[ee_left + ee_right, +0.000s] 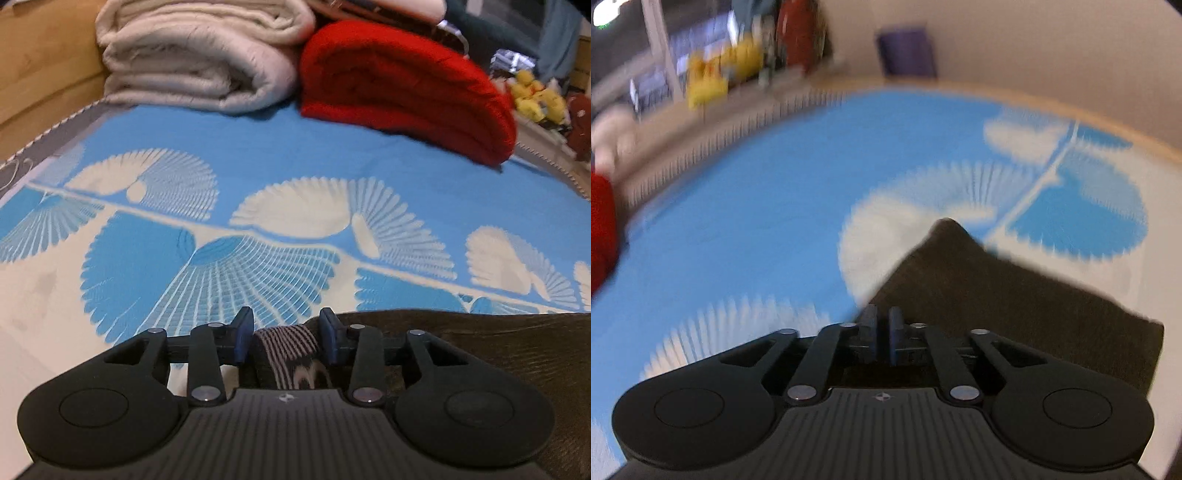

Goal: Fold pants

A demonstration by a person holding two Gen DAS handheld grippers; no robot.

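The dark brown pants [498, 354] lie on a blue and white patterned bedsheet [258, 155]. In the left wrist view my left gripper [286, 338] has its blue-padded fingers [243, 332] closed on the striped waistband [286, 347] of the pants at the garment's left end. In the right wrist view, which is blurred, my right gripper [882, 334] has its jaws nearly together on an edge of the pants [997, 295], which spread to the right with one corner [947, 225] pointing away from me.
A folded cream blanket [199, 55] and a folded red blanket [402, 88] lie at the far side of the bed. A wooden headboard [40, 62] stands at the left. Yellow soft toys [535, 96] sit on a ledge [746, 107] beyond the bed.
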